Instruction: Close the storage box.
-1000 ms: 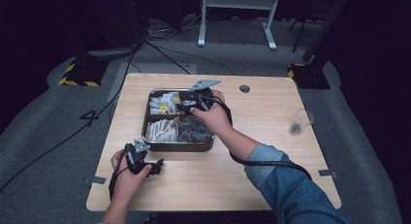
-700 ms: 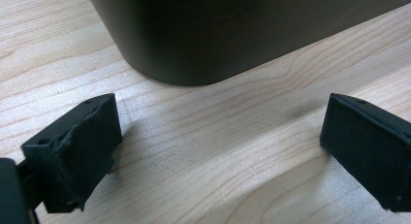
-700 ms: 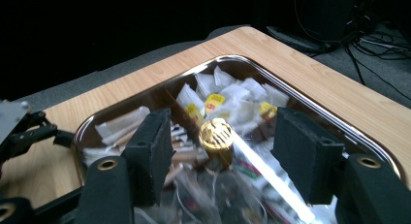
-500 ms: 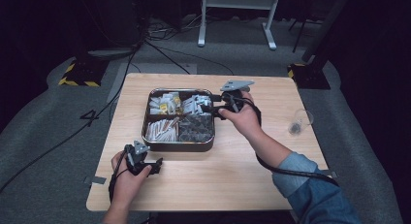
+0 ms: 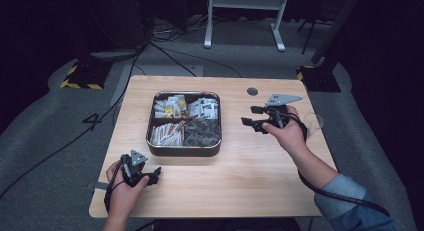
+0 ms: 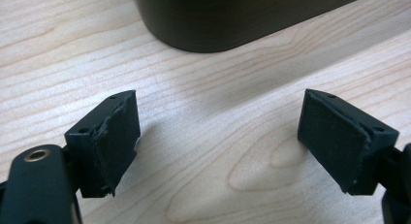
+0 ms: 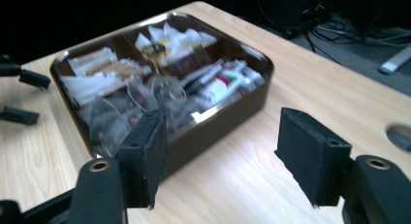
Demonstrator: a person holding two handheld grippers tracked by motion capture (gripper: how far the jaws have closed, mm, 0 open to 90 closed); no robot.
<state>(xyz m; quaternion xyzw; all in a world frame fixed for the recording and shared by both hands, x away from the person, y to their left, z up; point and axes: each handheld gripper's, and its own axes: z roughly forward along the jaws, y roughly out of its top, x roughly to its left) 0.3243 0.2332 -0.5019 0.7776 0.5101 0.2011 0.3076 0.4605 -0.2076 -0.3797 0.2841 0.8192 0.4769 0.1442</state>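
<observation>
Tray (image 5: 184,147) sits mid-tabletop (image 5: 250,186), packed w/ small wrapped sachets (image 7: 220,83) in four compartments. Sachets look light, crinkly, prob. slippery; best pinched by a free edge from above. Tray itself is stiff metal, heavier, w/ a rim to grip. Right tool (image 5: 256,118), just right of tray, has been opening, nothing between jaws. Left tool (image 6: 218,136), near the tray's front wall, stands open, empty. Nothing blocks access.

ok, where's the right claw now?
High view: right claw over bare table, right of the tray, near the round hole, open and empty.
</observation>
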